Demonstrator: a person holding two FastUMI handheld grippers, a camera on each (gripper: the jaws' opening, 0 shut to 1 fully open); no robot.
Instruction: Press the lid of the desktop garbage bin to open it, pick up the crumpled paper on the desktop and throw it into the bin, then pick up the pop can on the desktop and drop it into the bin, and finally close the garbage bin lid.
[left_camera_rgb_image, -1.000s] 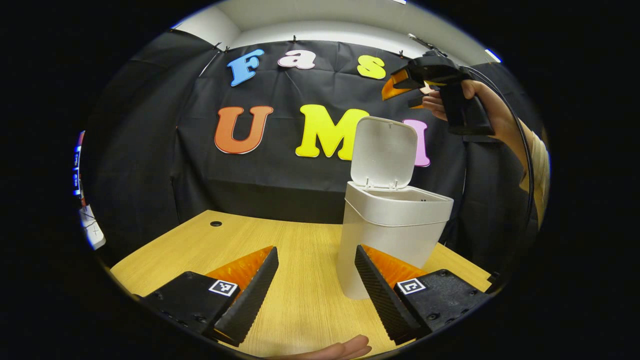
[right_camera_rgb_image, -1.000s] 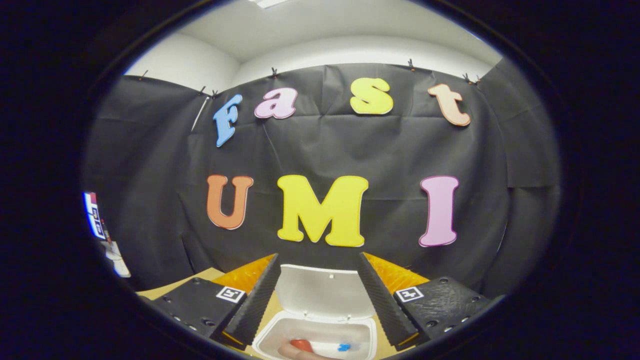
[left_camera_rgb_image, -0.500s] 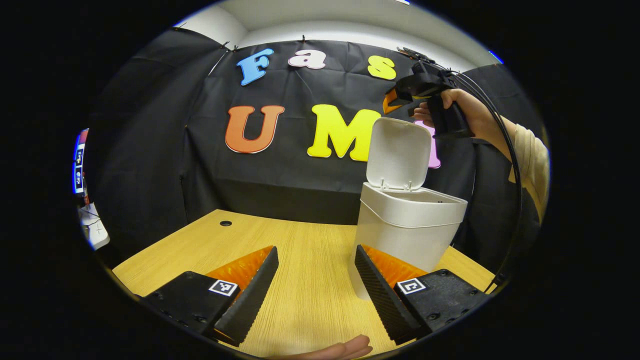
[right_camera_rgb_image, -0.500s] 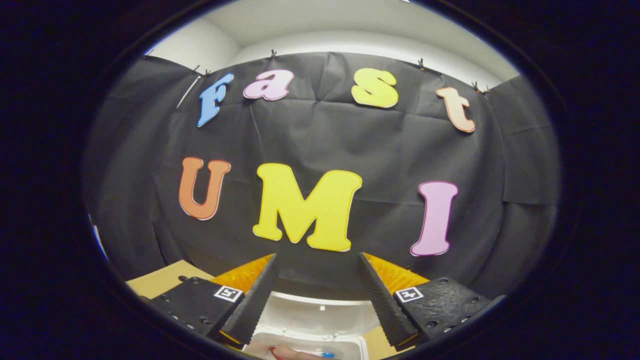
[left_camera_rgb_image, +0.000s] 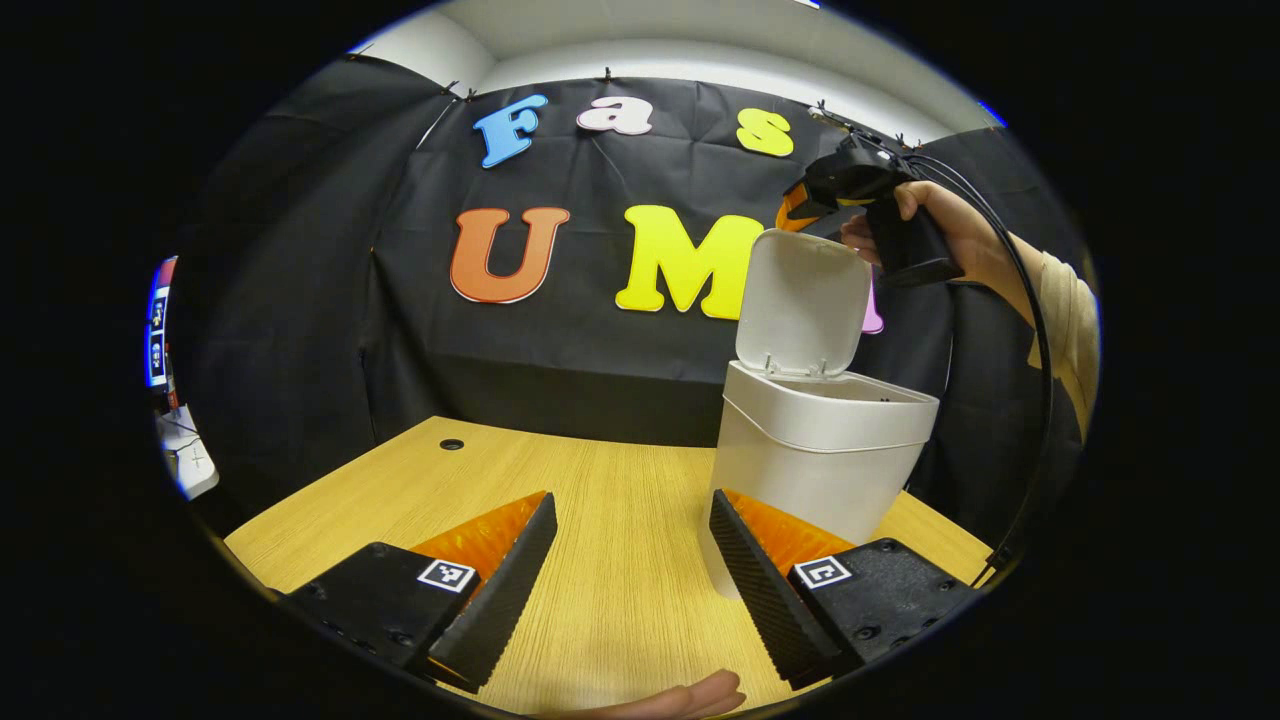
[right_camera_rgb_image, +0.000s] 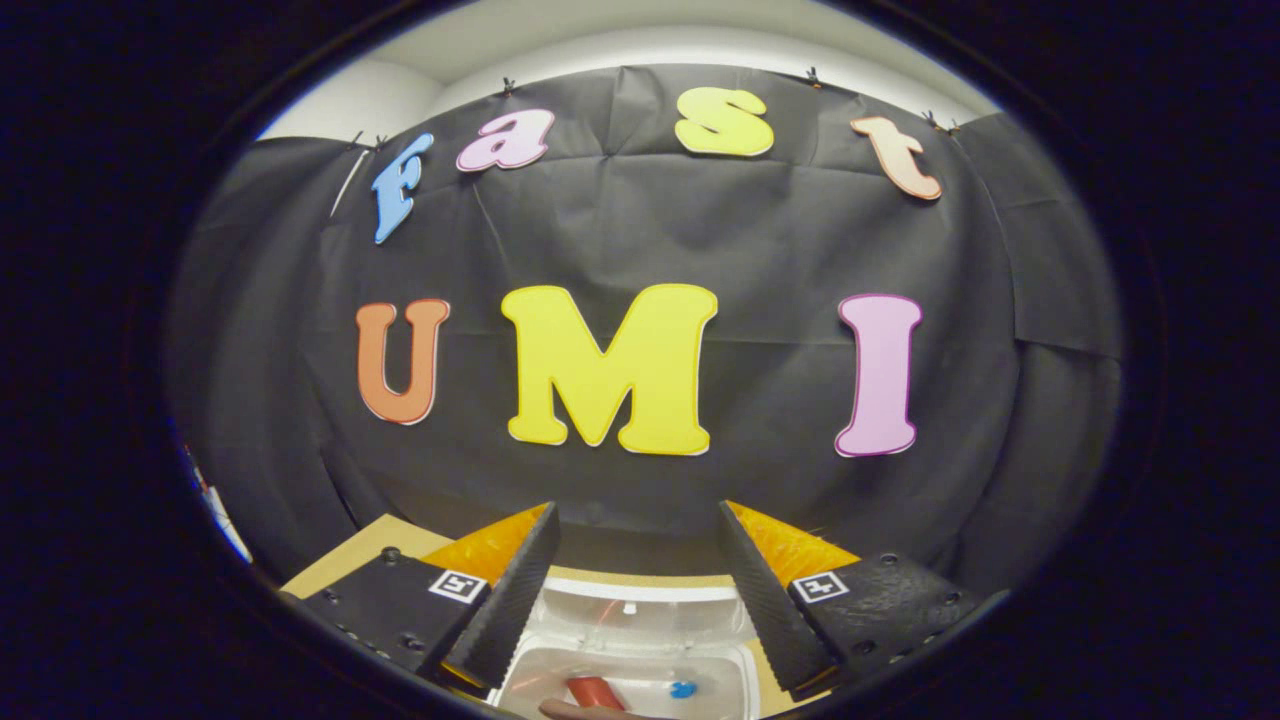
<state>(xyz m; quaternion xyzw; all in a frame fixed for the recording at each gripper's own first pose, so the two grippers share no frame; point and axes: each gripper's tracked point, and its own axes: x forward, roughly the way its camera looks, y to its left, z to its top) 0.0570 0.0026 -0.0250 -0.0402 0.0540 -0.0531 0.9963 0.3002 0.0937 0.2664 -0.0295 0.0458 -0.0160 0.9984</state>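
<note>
The white bin (left_camera_rgb_image: 820, 470) stands on the wooden table (left_camera_rgb_image: 480, 490), right of centre in the left gripper view, with its lid (left_camera_rgb_image: 805, 305) swung up almost upright. A hand holds my right gripper (left_camera_rgb_image: 800, 205) just above the lid's top edge. In the right gripper view, my right gripper (right_camera_rgb_image: 635, 580) is open and looks down past the lid (right_camera_rgb_image: 630, 608) into the bin (right_camera_rgb_image: 742, 682). Something red (right_camera_rgb_image: 592, 692) and a small blue spot (right_camera_rgb_image: 683, 689) lie inside. My left gripper (left_camera_rgb_image: 630, 560) is open and empty, low over the table left of the bin.
The table has a small cable hole (left_camera_rgb_image: 451, 444) at its far left. The black booth wall stands close behind the bin. A fingertip (left_camera_rgb_image: 690, 695) shows at the bottom edge, below the left gripper. The table's right edge runs just past the bin.
The right gripper has come down from high above the bin to just over the lid's top edge. The left gripper's view has panned a little, so the bin sits farther right.
</note>
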